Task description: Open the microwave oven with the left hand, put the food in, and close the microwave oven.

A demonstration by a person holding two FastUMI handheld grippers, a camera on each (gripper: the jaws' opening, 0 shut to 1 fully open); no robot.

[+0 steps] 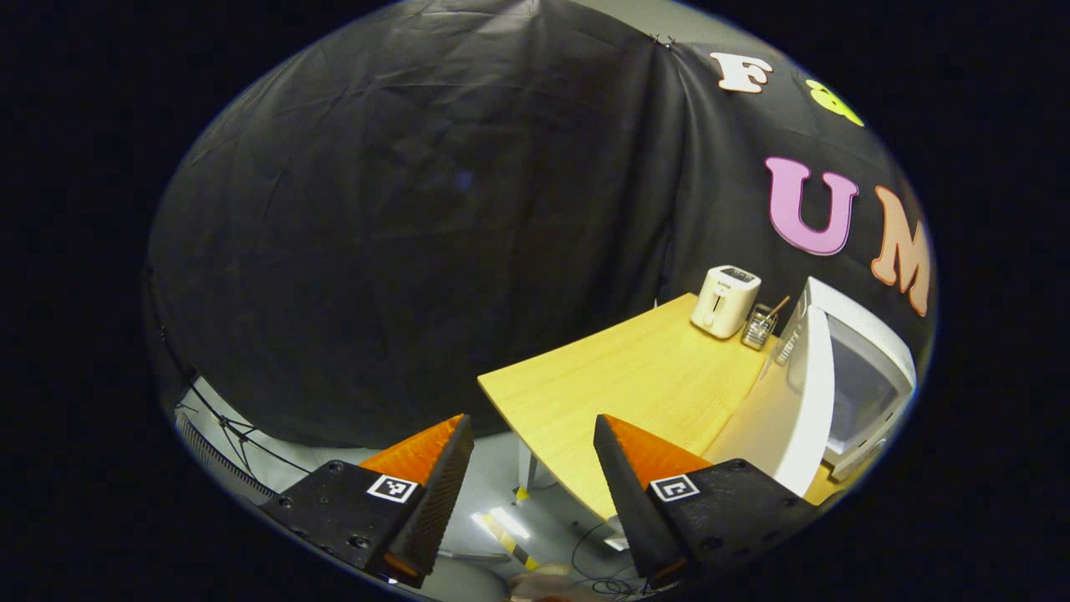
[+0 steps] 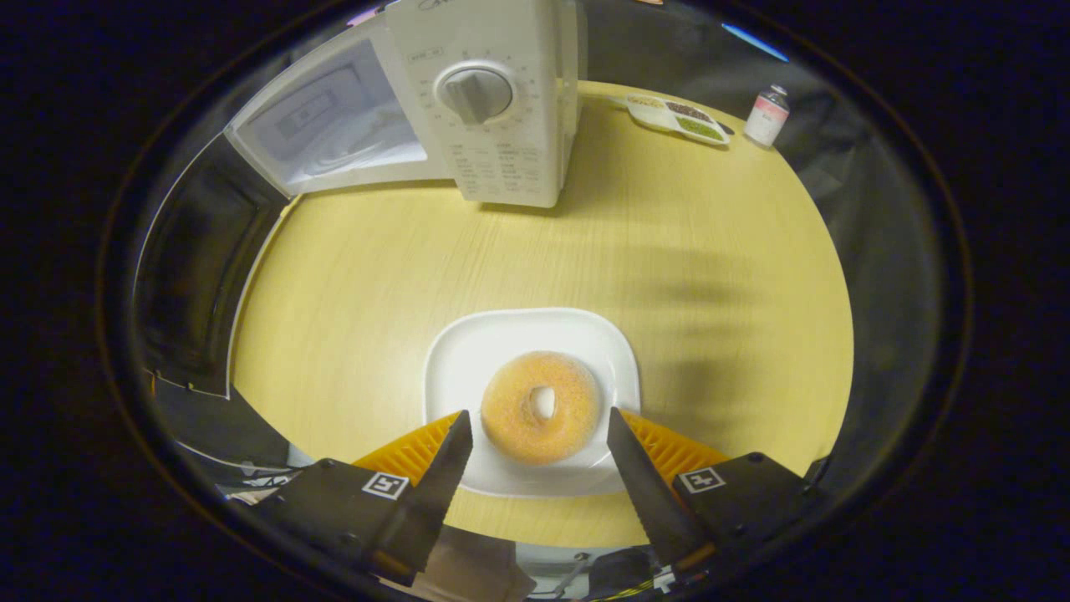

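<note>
Right gripper [image 2: 535,439] hangs spread wide over the doughnut [image 2: 542,406], touching nothing; doughnut sits on a white plate [image 2: 468,351] near the table's [image 2: 351,276] front edge. Microwave [image 2: 493,109] at the back edge, door [image 2: 326,125] swung open. Left gripper [image 1: 532,443] released, off the table's corner.

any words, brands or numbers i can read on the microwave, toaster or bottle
Nothing can be quoted.
microwave: the print around the dial and the mark at the top edge are too small to read.
toaster: the mark on top is blurred.
bottle: the label is blurred.
</note>
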